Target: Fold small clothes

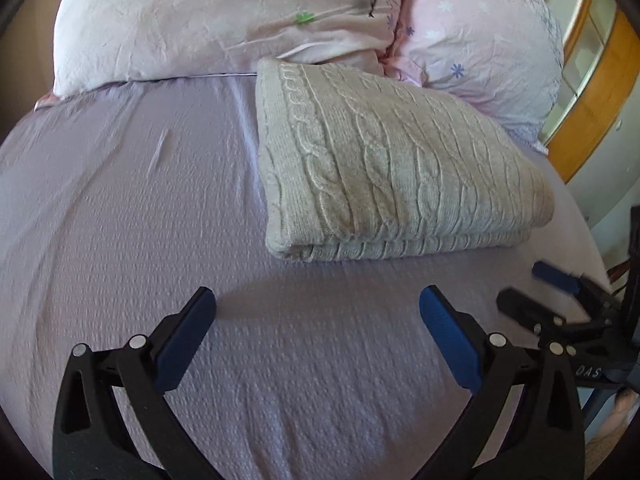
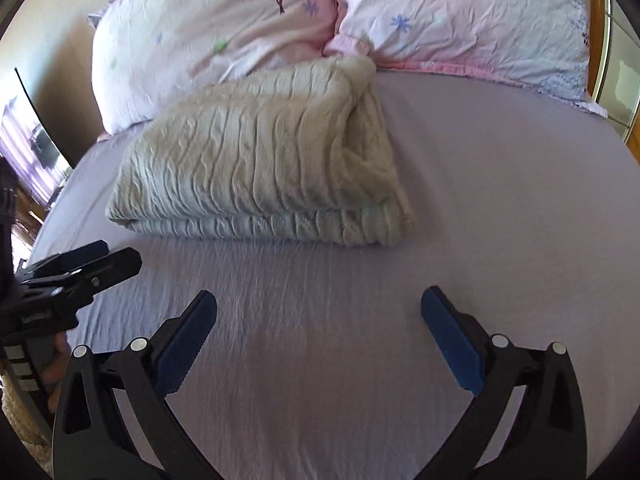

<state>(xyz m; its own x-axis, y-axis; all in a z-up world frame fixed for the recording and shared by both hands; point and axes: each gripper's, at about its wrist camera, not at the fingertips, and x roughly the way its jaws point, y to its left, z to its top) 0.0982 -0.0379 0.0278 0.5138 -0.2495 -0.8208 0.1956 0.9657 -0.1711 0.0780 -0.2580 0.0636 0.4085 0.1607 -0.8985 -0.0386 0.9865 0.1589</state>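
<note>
Your left gripper (image 1: 318,300) and right gripper (image 2: 319,300) both hover over the lilac sheet (image 1: 140,220), fingers spread wide, holding nothing. The folded knit sweater (image 1: 384,168) lies ahead on the sheet, its far end against two pink pillows (image 1: 224,12). Bare sheet separates your fingers from its near fold. A wooden frame (image 1: 596,92) edges the right.

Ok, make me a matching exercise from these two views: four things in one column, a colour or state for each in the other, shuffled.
Things:
1. knitted sweater
2. bedsheet
3. pillows
4. left tongs

States:
A. pink with small flowers
B. open, holding nothing
C. folded, cream cable knit
D. lilac, spread flat

Pairs: 1-C, 2-D, 3-A, 4-B
</note>
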